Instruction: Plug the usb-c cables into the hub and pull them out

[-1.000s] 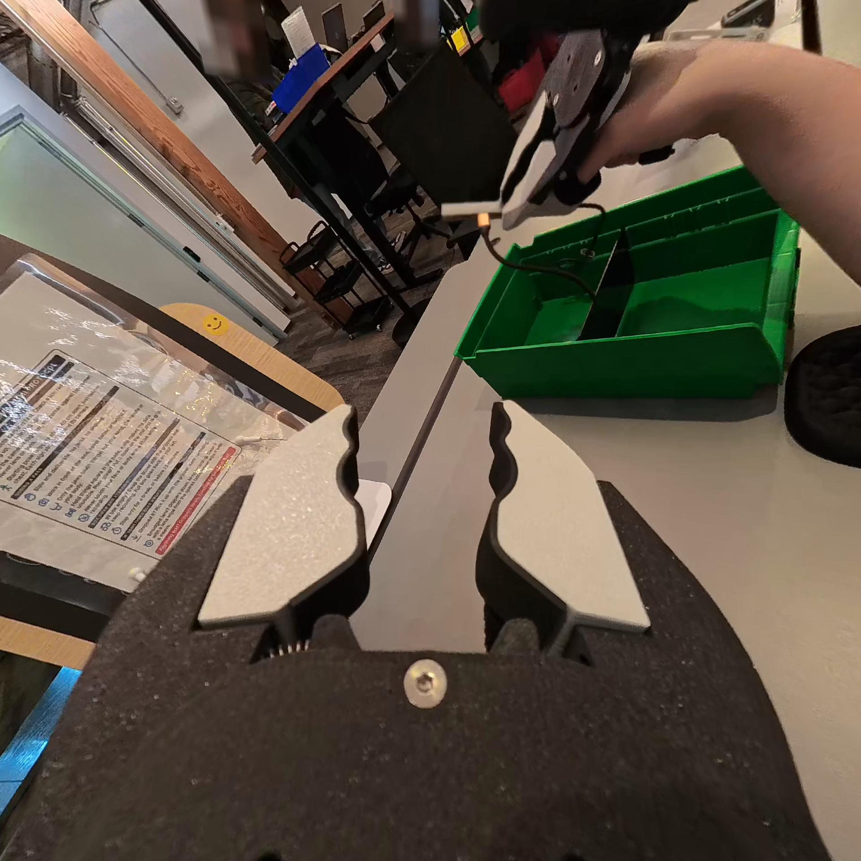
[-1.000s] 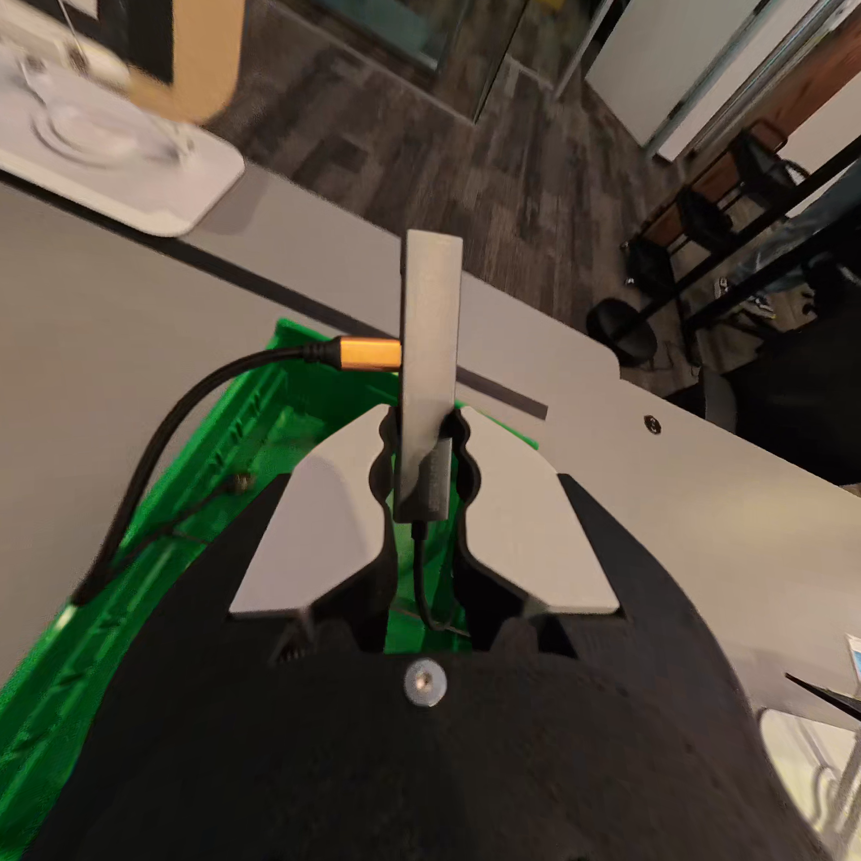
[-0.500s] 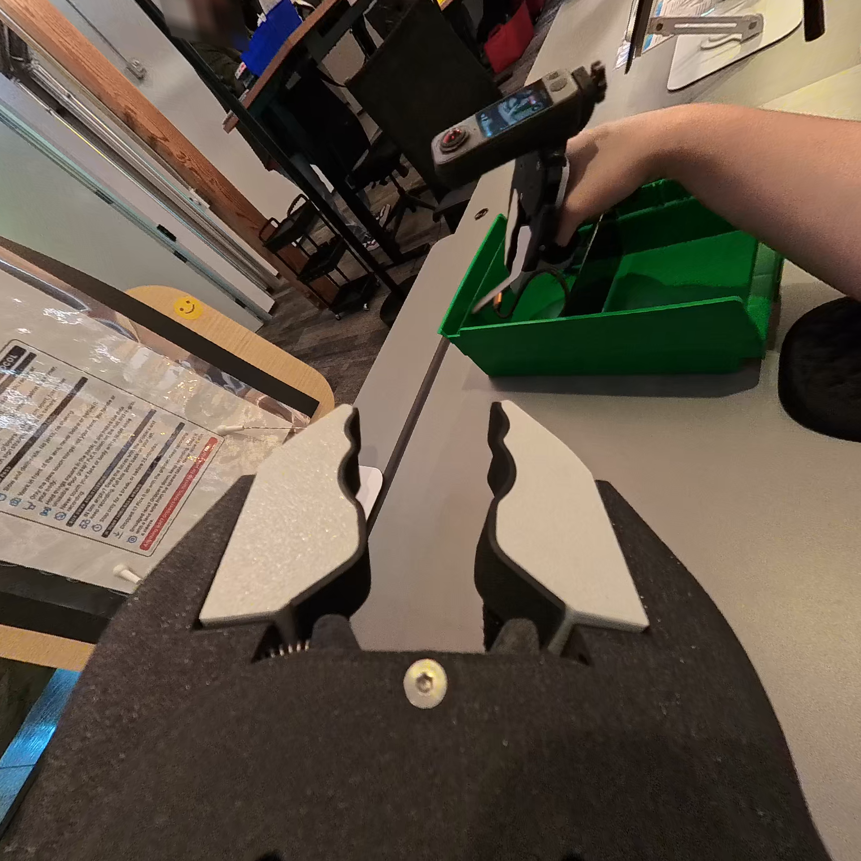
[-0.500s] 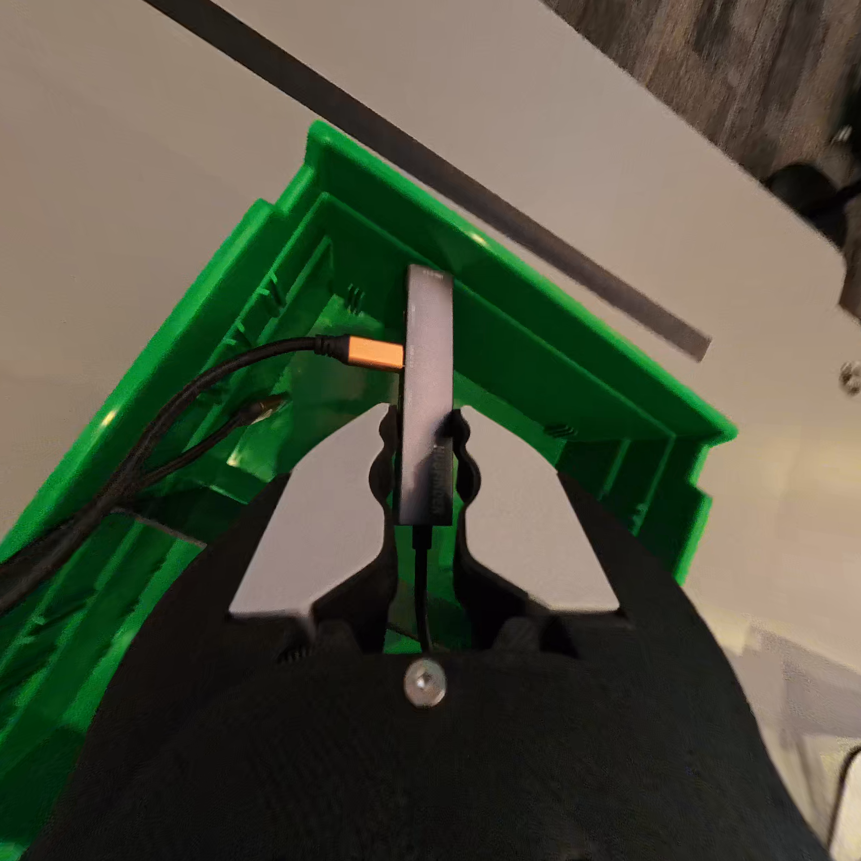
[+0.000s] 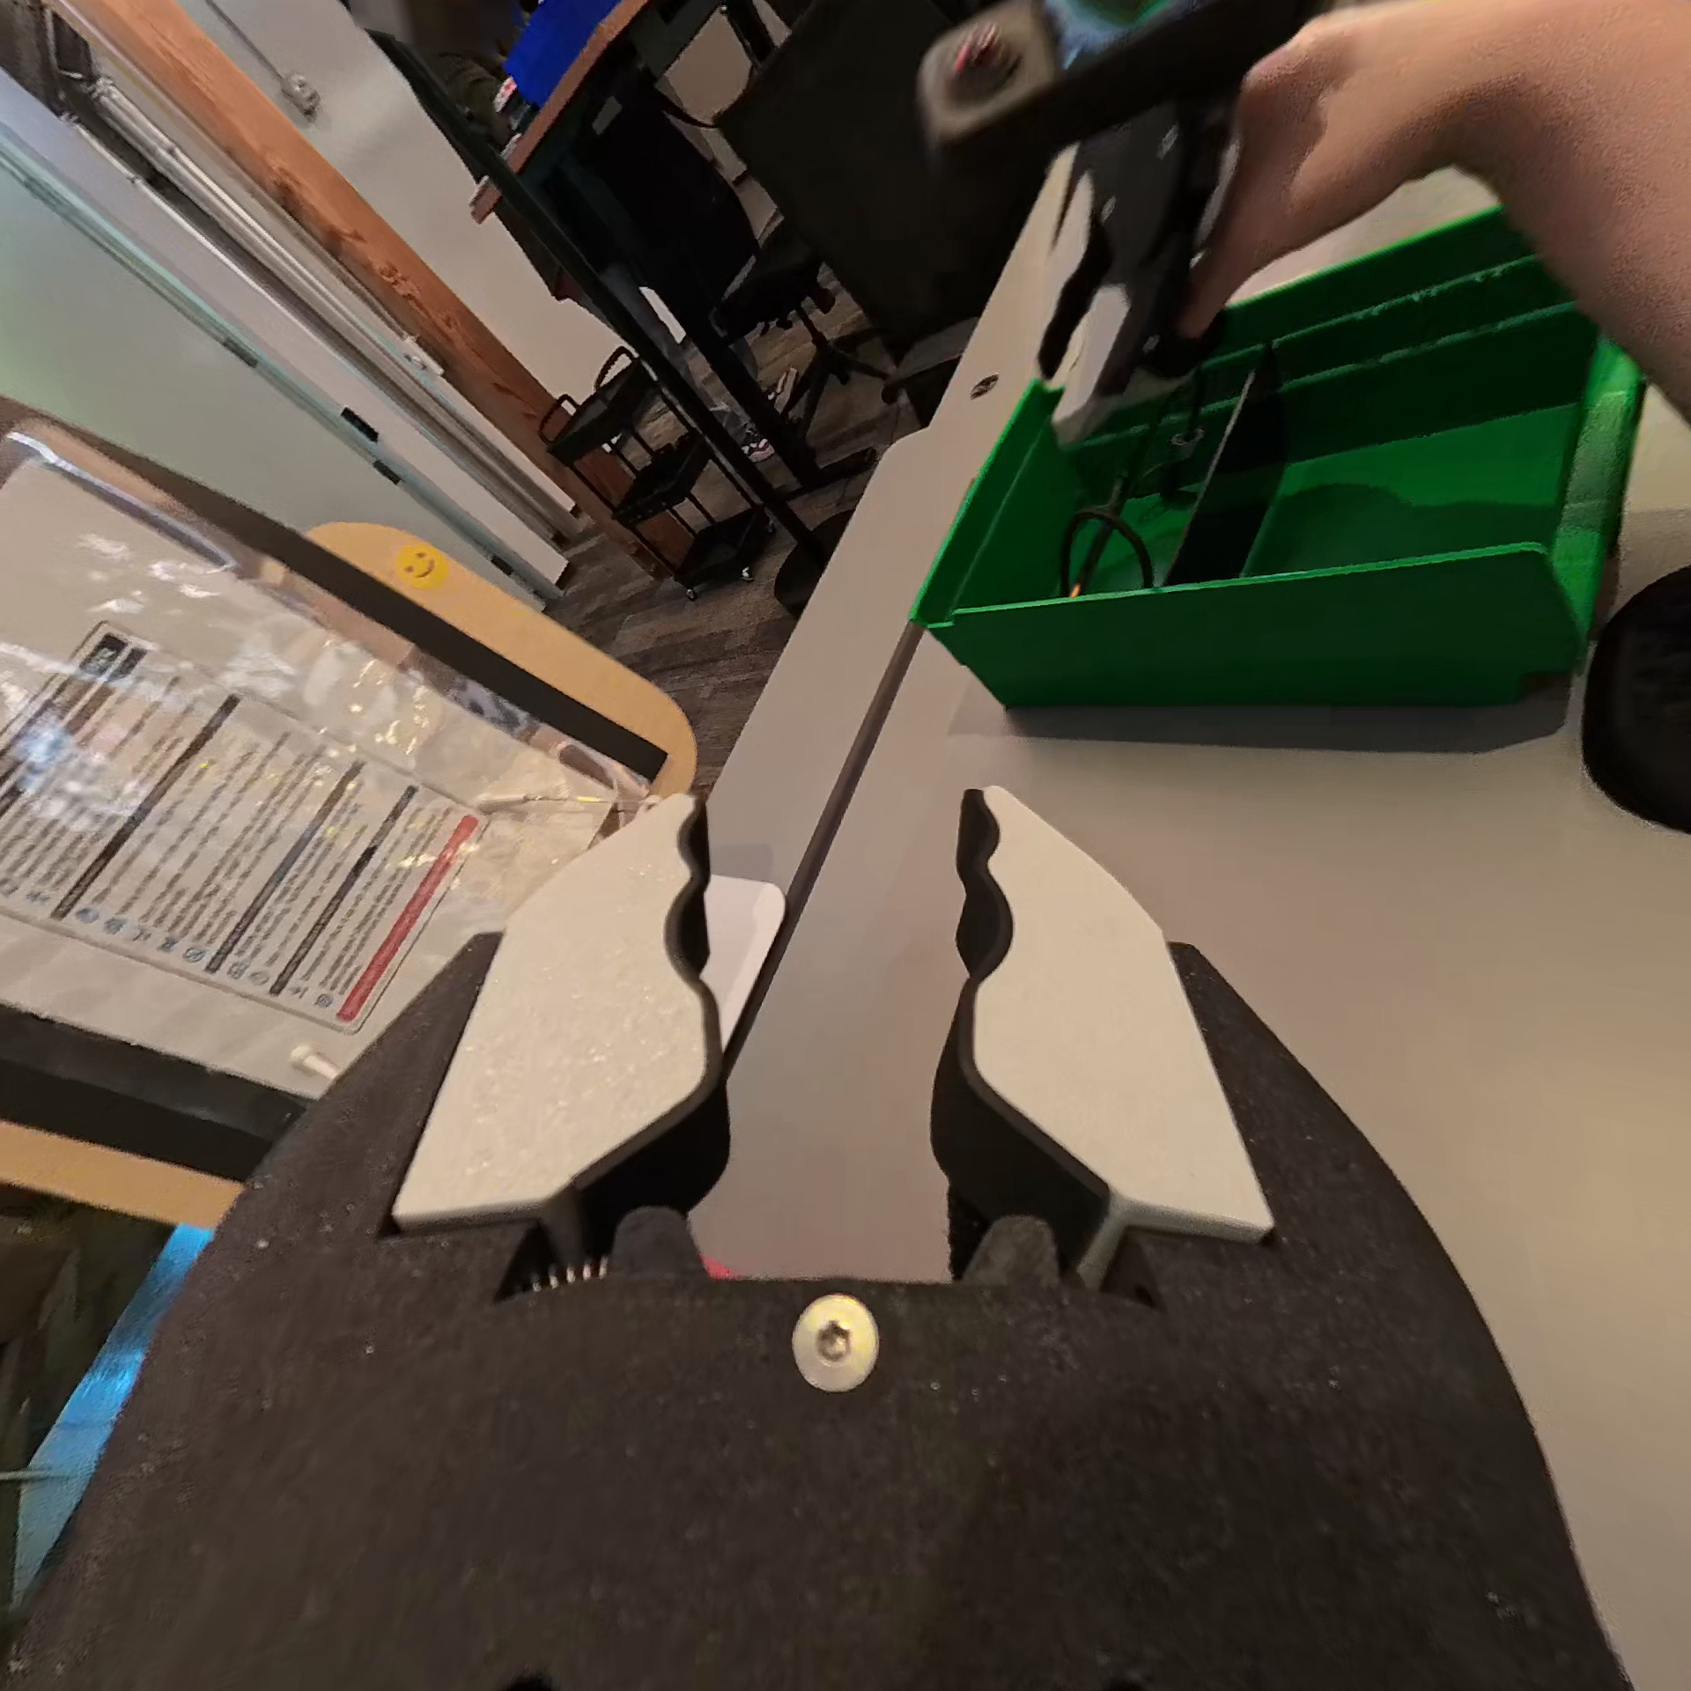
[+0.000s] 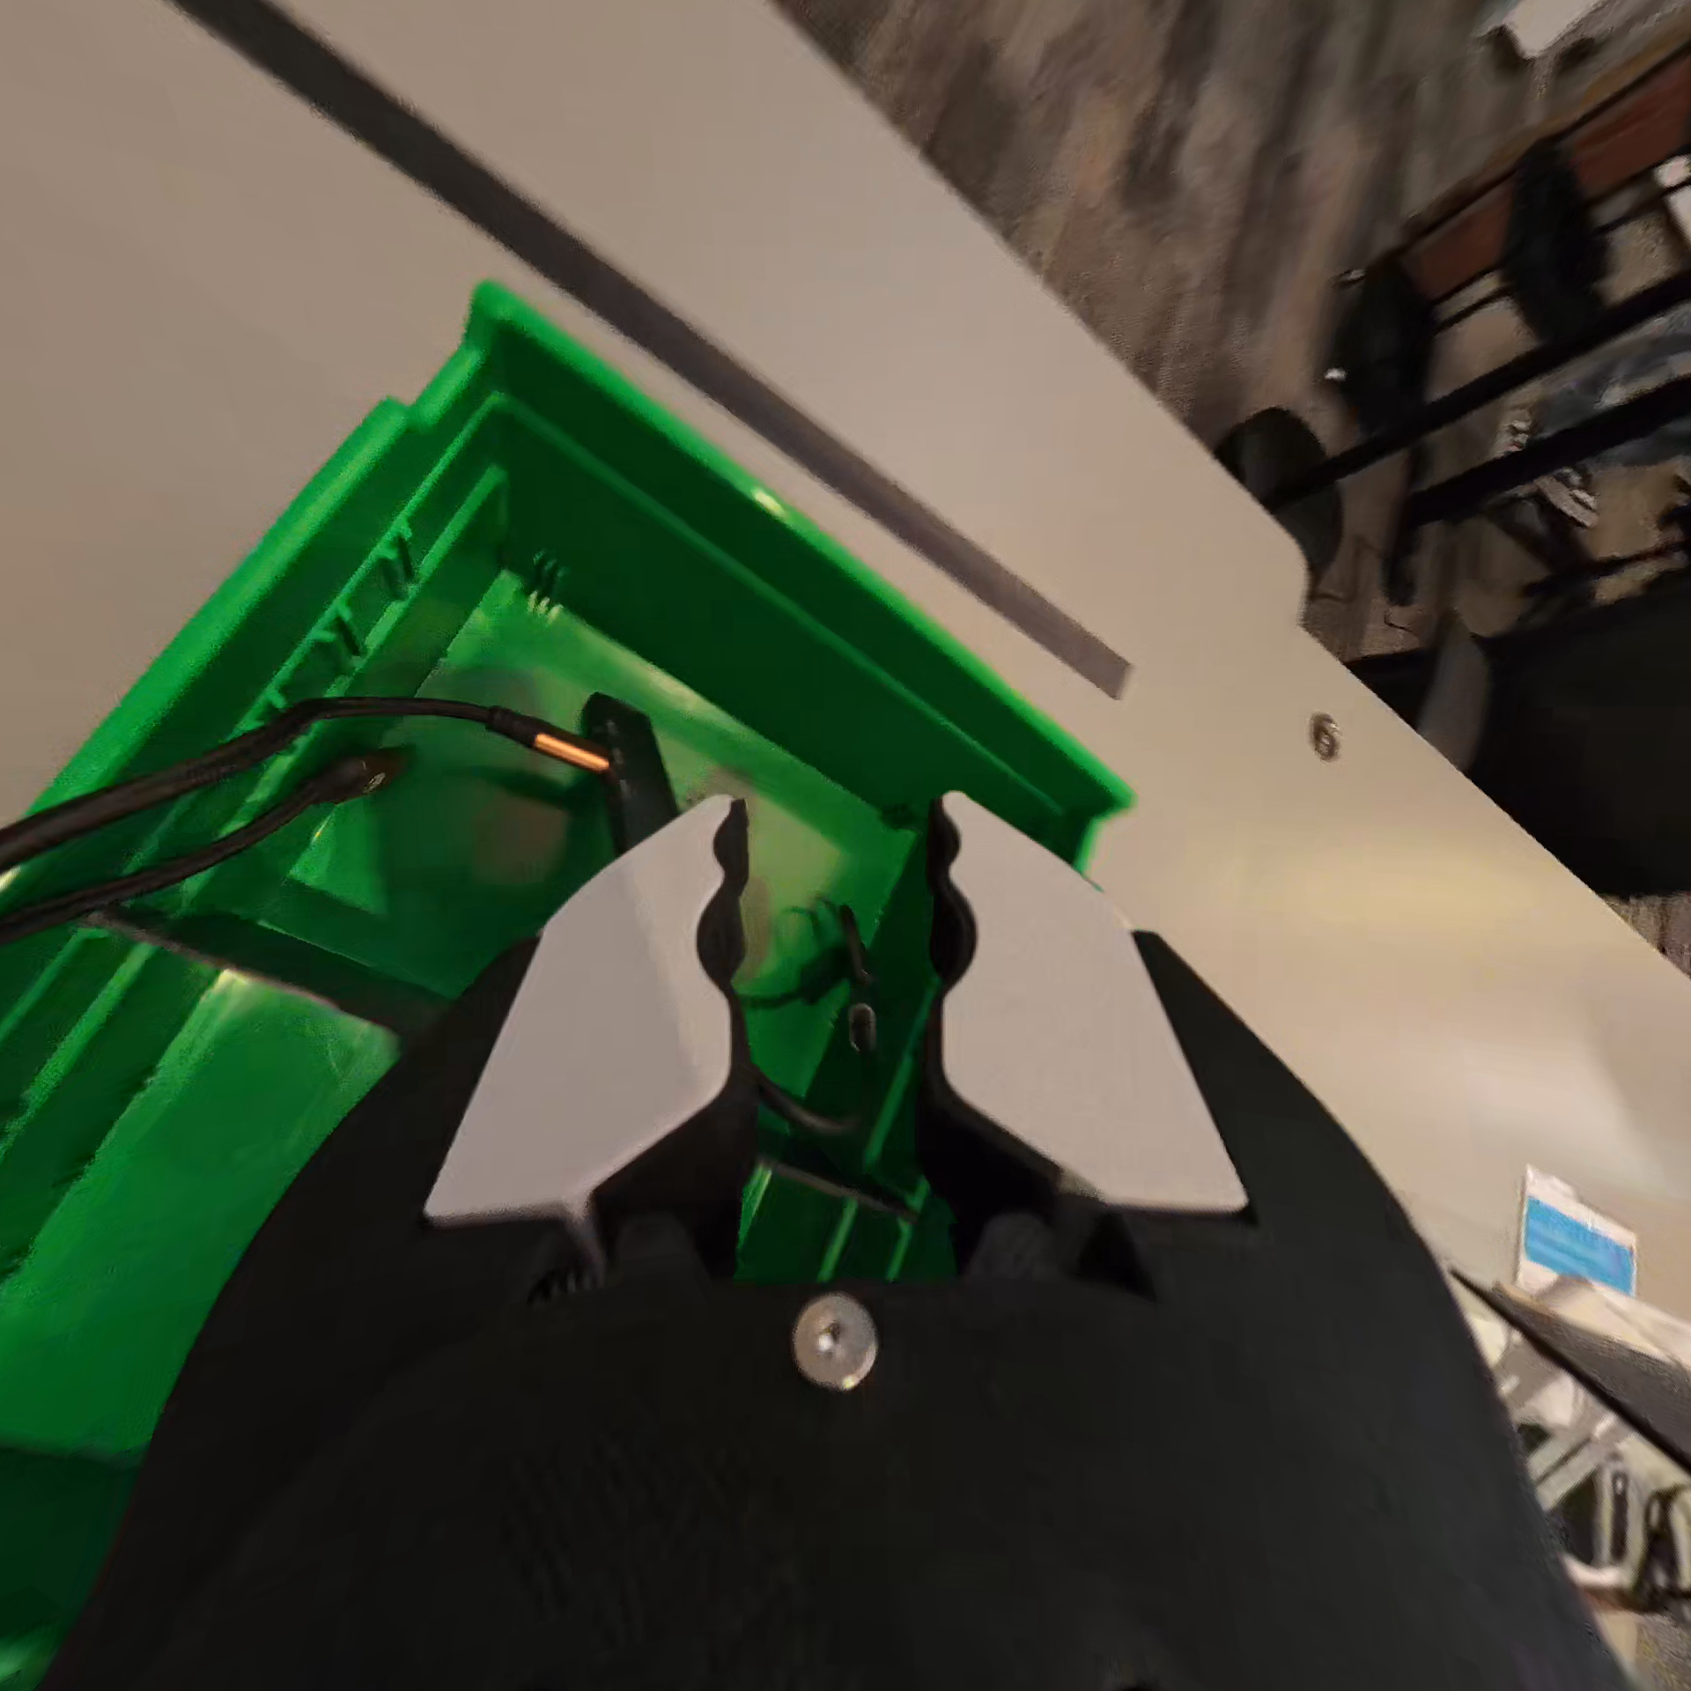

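My right gripper is open and empty, hovering over the left compartment of a green bin. The dark slim hub lies inside the bin, partly hidden behind my left finger. A black cable with an orange plug meets the hub's side. A second black cable end lies loose beside it. My left gripper is open and empty above the grey table, well short of the bin. In the left wrist view a hand holds the right gripper over the bin.
A black padded object sits right of the bin. A plastic-wrapped board with a printed sheet stands off the table's left edge. A dark seam runs along the table. Desks and chairs stand beyond the far edge.
My right gripper carried the hub, with the orange cable plugged in, down into the green bin, then opened and let it go. My left gripper stayed open and nearly still.
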A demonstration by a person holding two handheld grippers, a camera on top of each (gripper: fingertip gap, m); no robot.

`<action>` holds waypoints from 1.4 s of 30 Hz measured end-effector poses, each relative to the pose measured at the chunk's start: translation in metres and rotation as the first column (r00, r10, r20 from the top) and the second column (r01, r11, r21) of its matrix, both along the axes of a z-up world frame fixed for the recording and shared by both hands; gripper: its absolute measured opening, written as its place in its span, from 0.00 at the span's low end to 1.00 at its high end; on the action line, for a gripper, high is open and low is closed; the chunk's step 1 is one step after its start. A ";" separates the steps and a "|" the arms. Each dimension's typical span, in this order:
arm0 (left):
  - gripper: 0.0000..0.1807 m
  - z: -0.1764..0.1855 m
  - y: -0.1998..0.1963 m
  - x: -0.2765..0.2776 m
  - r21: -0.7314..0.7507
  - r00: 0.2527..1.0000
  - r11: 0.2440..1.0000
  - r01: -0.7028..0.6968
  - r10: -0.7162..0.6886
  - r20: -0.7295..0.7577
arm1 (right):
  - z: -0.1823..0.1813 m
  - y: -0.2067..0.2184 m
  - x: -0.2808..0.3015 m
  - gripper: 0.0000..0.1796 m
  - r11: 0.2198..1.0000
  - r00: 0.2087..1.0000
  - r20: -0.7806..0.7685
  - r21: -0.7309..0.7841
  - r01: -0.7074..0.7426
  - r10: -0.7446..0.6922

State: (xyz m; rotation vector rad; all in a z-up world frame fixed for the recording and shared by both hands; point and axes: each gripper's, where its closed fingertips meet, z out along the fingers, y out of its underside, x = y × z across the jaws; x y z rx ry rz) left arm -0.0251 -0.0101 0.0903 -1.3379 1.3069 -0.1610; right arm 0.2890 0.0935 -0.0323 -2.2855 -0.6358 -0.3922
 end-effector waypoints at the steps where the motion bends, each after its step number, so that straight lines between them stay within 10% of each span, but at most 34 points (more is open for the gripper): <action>1: 0.28 0.003 0.002 -0.006 -0.002 1.000 1.000 -0.015 0.015 0.007 | 0.010 -0.007 0.004 0.20 1.000 0.999 -0.025 0.019 0.021 -0.020; 7: 0.26 -0.002 0.026 -0.093 -0.135 0.946 0.938 -0.320 0.309 -0.098 | 0.039 -0.035 0.013 0.16 0.998 0.998 0.065 0.060 0.021 -0.025; 15: 0.20 -0.078 0.039 -0.243 -0.368 0.639 0.524 -0.768 0.598 -0.483 | 0.064 -0.033 -0.037 0.16 0.985 0.986 0.133 0.126 -0.119 0.103; 24: 0.10 -0.152 0.043 -0.268 -0.671 0.617 0.088 -0.736 0.496 -0.612 | 0.053 -0.032 -0.039 0.16 0.989 0.979 0.170 0.069 -0.129 0.116; 35: 0.20 -0.183 0.055 -0.273 -0.623 0.580 0.047 -0.781 0.426 -0.695 | 0.047 -0.034 -0.034 0.16 0.992 0.979 0.166 0.038 -0.124 0.116; 42: 0.02 -0.183 0.058 -0.268 -0.629 0.605 0.082 -0.773 0.392 -0.693 | 0.045 -0.036 -0.032 0.15 0.992 0.979 0.167 0.029 -0.123 0.117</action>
